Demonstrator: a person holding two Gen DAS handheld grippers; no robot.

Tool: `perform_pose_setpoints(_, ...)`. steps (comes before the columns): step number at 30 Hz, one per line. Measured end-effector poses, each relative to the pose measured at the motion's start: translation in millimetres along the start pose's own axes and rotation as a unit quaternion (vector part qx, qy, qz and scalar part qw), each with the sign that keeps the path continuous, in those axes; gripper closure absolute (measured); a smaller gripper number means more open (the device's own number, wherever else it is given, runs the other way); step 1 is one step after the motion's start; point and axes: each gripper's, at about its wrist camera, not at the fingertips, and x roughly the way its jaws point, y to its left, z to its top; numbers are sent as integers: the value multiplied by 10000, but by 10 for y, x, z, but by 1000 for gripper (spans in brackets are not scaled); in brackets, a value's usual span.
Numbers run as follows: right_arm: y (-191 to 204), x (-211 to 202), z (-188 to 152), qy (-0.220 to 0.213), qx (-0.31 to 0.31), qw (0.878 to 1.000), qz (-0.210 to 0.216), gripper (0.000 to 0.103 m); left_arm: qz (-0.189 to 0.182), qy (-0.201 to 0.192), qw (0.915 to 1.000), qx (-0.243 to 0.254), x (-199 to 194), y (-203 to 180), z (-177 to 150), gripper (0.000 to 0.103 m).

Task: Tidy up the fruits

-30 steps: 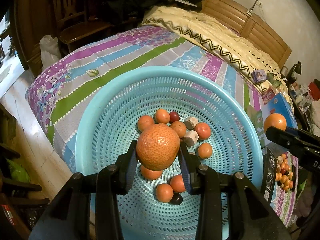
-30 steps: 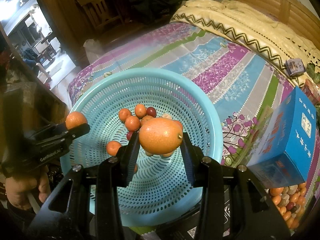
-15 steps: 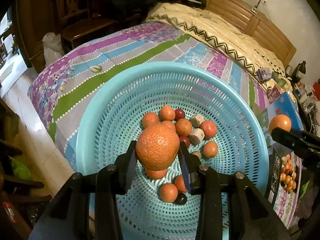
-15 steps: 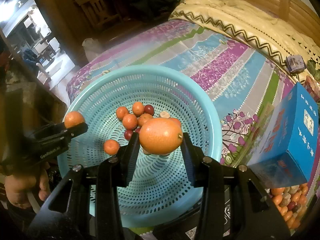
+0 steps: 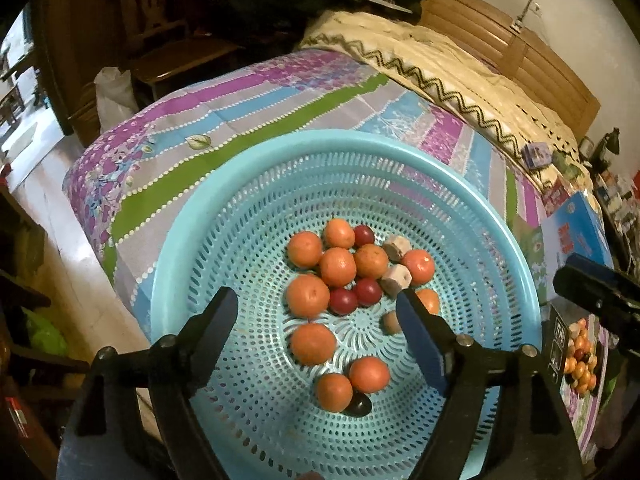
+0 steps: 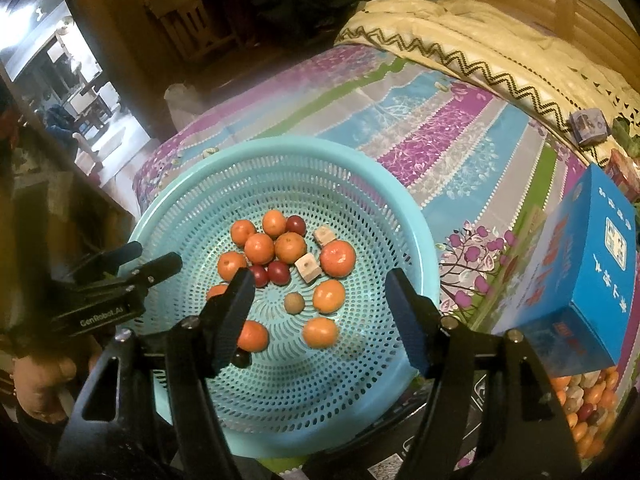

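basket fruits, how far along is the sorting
Done: about a dozen oranges and some dark red fruits lie in the blue basket. In hand: nothing, left tongs and right tongs are opening, empty. Left: a fruit pile beside the blue box.

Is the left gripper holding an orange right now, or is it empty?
Empty. The left gripper has its jaws opening with nothing between them; only loose oranges lying in the blue basket show through the gap.

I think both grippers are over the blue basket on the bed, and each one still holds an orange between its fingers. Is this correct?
Not quite. Both grippers are over the blue basket, but neither holds an orange. The left gripper in the left wrist view and the right gripper in the right wrist view are opening, with nothing between the fingers.
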Motion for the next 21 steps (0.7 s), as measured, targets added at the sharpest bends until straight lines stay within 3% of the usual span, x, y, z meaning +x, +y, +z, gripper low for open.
perform_pose_setpoints(4, -12, -47, -13, -70, 24, 10000, 25, 35, 190, -311, 9993, -131, -92, 20, 25, 20)
perform_pose_setpoints(7, -11, -144, -37, -209, 14, 9998, -42, 35, 668, -821, 9944, -1, -267, -43, 31, 19)
perform_pose_setpoints(9, -18, -259, -64, -375, 21, 9992, -122, 34, 1027, -1270, 9862, 255, -420, -148, 16, 16)
perform_pose_setpoints(11, -19, -374, -85, -555, 15, 9981, -259, 34, 1351, -1853, 9724, 435, -625, -285, -22, 0)
perform_pose_setpoints(13, -40, -527, -121, -785, 52, 9962, -370, 34, 1421, -2330, 9606, 524, -788, -397, -66, 0)
perform_pose_setpoints(16, -66, -736, -186, -1067, 72, 9925, -590, 32, 1323, -2526, 9569, 544, -903, -530, -92, 0)
perform_pose_setpoints(21, -144, -1075, -328, -1461, 121, 9845, -966, 26, 1382, -2514, 9553, 719, -989, -806, -168, 0)
